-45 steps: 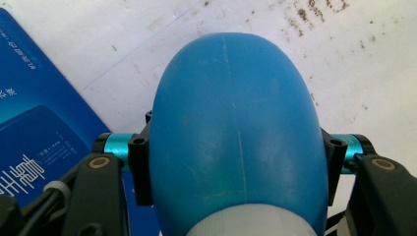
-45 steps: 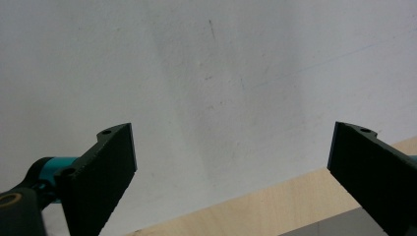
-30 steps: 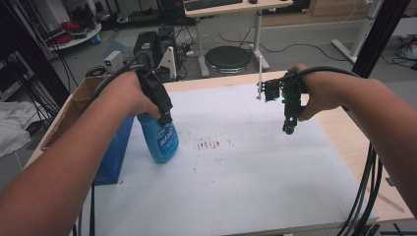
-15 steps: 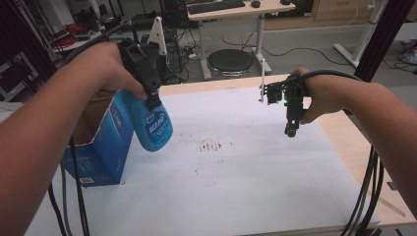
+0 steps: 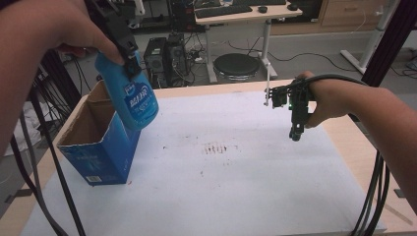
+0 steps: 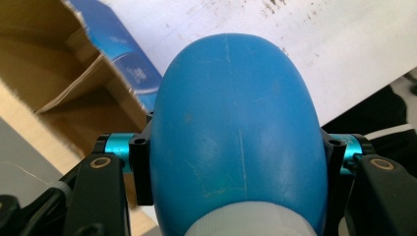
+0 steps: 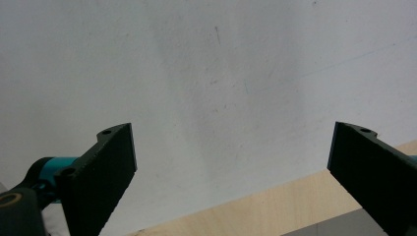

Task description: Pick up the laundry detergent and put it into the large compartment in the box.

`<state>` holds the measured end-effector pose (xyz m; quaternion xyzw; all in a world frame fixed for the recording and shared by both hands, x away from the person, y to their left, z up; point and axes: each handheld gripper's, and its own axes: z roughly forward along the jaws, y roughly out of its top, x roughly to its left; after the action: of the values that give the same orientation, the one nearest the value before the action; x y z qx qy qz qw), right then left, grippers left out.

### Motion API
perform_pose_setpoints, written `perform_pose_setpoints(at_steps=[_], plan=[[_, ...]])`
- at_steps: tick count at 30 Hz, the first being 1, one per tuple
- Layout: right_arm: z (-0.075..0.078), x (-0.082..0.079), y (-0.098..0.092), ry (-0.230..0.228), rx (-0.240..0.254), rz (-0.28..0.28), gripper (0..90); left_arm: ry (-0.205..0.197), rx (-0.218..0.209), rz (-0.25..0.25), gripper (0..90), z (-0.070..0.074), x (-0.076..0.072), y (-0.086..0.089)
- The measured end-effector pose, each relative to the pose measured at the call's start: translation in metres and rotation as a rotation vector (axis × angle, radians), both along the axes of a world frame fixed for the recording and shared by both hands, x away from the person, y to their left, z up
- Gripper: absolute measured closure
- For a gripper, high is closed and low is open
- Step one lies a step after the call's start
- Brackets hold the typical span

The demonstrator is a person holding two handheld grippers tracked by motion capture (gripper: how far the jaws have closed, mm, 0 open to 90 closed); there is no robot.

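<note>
Gripping blue bottle (image 5: 132, 98) betw. left tongs (image 5: 129, 54), above box (image 5: 101, 142); right tongs (image 5: 296, 133) open.

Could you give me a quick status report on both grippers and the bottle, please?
Left gripper shut on blue bottle, held in the air above open cardboard box. Right gripper open, nothing between its jaws, over the white sheet. Nothing between bottle and box.

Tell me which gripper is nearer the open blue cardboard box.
Left. The left gripper holds the blue plastic bottle just above the open blue cardboard box; the right gripper hangs far across the white sheet.
</note>
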<state>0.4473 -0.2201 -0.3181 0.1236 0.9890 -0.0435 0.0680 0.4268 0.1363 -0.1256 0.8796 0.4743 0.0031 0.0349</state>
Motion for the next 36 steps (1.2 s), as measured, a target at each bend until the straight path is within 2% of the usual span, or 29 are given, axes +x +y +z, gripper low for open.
perform_pose_setpoints(at_steps=[1,2,3,5,6,7,12,19,22,23,26,30,33,36], plan=[[0.000,0.000,0.000,0.000,0.000,0.000,3.4,0.004,0.000,0.009,38.1,0.004,-0.001,0.003],[0.000,0.000,0.000,-0.001,0.002,0.010,3.4,0.011,0.005,0.039,38.1,0.010,-0.002,0.009],[0.000,0.000,0.000,0.000,0.001,0.006,3.4,0.011,0.005,0.039,38.1,0.010,-0.002,0.009],[0.000,0.000,0.001,0.001,0.000,0.006,3.4,0.009,0.008,0.076,38.1,0.015,-0.004,0.016],[0.000,0.000,0.000,0.001,-0.004,0.010,3.4,0.007,0.010,0.098,38.1,0.020,-0.004,0.025],[0.000,0.000,0.000,0.001,-0.004,0.010,3.4,0.007,0.010,0.098,38.1,0.020,-0.004,0.025],[0.000,-0.001,0.000,0.002,-0.004,0.002,3.4,0.028,0.010,0.164,38.1,0.027,-0.004,0.053],[-0.001,0.001,0.005,0.000,-0.006,0.013,3.4,0.026,0.026,0.262,38.1,0.030,-0.003,0.085],[-0.001,0.001,0.006,-0.001,-0.005,0.014,3.4,0.029,0.029,0.283,38.1,0.029,-0.003,0.093],[-0.001,0.001,0.006,0.003,-0.011,0.010,3.4,0.032,0.033,0.305,38.1,0.025,-0.002,0.101],[-0.001,0.001,0.006,0.002,-0.009,0.015,3.4,0.026,0.038,0.330,38.1,0.020,-0.001,0.107],[-0.001,0.001,0.005,0.005,-0.014,0.005,3.4,0.031,0.048,0.337,38.1,0.013,0.001,0.112],[-0.001,0.001,0.005,0.006,-0.013,0.005,3.4,0.039,0.039,0.337,38.1,0.005,0.003,0.115],[-0.001,0.000,0.006,0.002,-0.013,0.006,3.4,0.049,0.040,0.318,38.1,-0.005,0.006,0.116]])
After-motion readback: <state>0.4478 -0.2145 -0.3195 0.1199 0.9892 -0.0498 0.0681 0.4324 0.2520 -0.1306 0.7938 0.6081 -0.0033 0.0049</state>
